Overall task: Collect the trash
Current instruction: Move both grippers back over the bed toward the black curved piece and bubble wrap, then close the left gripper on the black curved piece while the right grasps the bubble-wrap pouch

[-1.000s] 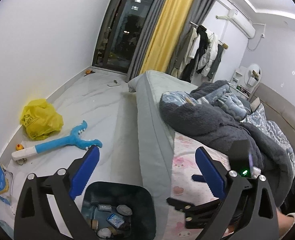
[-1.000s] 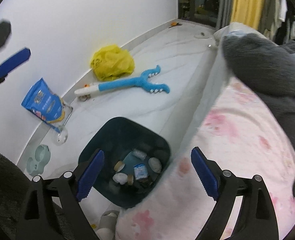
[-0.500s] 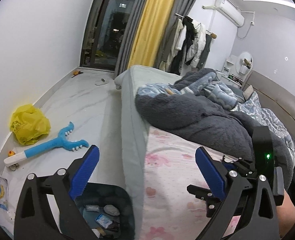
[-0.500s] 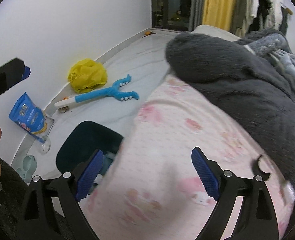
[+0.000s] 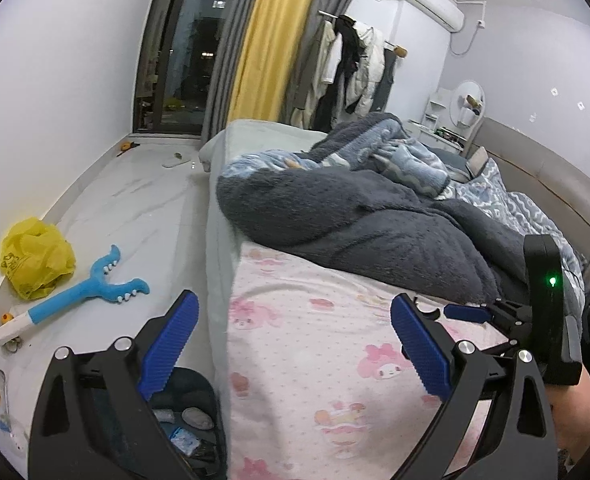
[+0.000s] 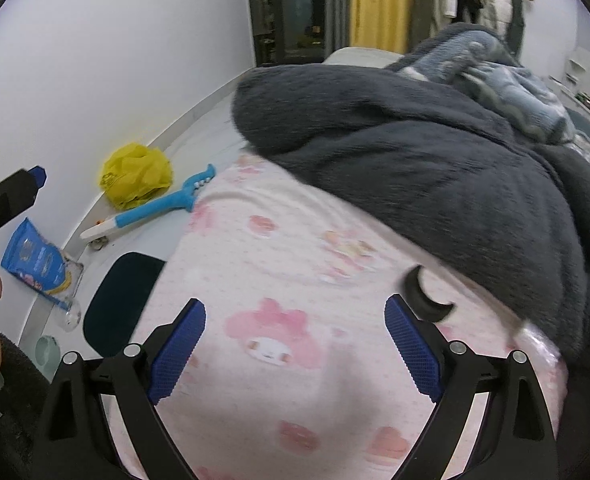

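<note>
Far left of the right wrist view: blue snack bag (image 6: 35,260) leans on the wall, probably dropped there, likely trash. Yellow plastic bag (image 6: 137,174) sits crumpled at the wall base left of centre, with the blue claw toy (image 6: 155,208) lying on the floor just beside it. Dark trash bin (image 6: 123,300) stands on the floor tight against the bed edge at lower left, presumably parked there so items off the bed can go straight in; the left wrist view shows it at the bottom left with wrappers (image 5: 185,442) already inside. Centre: right gripper (image 6: 295,344) hangs over the pink cartoon sheet (image 6: 255,264), tongs spread wide, nothing between them, aimed across the bed as if hunting for the next piece. Just right of its right tong, a small black crescent-shaped thing (image 6: 425,296) lies on the sheet at the edge of the grey fleece blanket (image 6: 435,152); looks like the next pickup, can't tell what it is. Left gripper (image 5: 291,344) also spread and empty, straddling the bed edge, held back.
</note>
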Demonstrator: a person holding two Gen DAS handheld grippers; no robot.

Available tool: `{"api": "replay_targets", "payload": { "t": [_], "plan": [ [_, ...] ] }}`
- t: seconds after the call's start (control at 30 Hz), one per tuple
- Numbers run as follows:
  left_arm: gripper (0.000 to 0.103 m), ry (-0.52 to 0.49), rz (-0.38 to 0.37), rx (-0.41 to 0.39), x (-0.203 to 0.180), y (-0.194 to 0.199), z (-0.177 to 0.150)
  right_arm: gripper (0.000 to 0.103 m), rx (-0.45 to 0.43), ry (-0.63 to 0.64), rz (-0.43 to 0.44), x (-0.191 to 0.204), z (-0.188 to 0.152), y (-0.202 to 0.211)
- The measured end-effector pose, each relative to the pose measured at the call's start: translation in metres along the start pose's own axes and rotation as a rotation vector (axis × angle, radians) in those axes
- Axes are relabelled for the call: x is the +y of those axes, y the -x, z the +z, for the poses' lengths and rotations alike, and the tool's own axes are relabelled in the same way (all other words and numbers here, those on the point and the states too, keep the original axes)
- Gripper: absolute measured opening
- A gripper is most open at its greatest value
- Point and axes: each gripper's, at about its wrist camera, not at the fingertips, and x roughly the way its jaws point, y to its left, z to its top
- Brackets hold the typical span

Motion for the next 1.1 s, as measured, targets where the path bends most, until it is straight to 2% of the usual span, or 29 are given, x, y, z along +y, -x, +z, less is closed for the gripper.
{"api": "replay_targets", "payload": {
  "t": [0.57,0.83,1.1],
  "plan": [
    [0.098,-0.162,-0.086,0.056,-0.07,-0.047,-0.005,0.095,-0.055,-0.114,-0.137,-0.085,-0.024,0.021],
    [0.098,-0.232,-0.147,0.097,-0.092,-0.079,-0.014,0.096,-0.076,-0.196,-0.165,-0.12,-0.036,0.025],
    [0.098,-0.252,-0.226,0.154,-0.109,-0.113,-0.022,0.096,-0.068,-0.265,-0.177,-0.151,-0.046,0.02]
  ]
}}
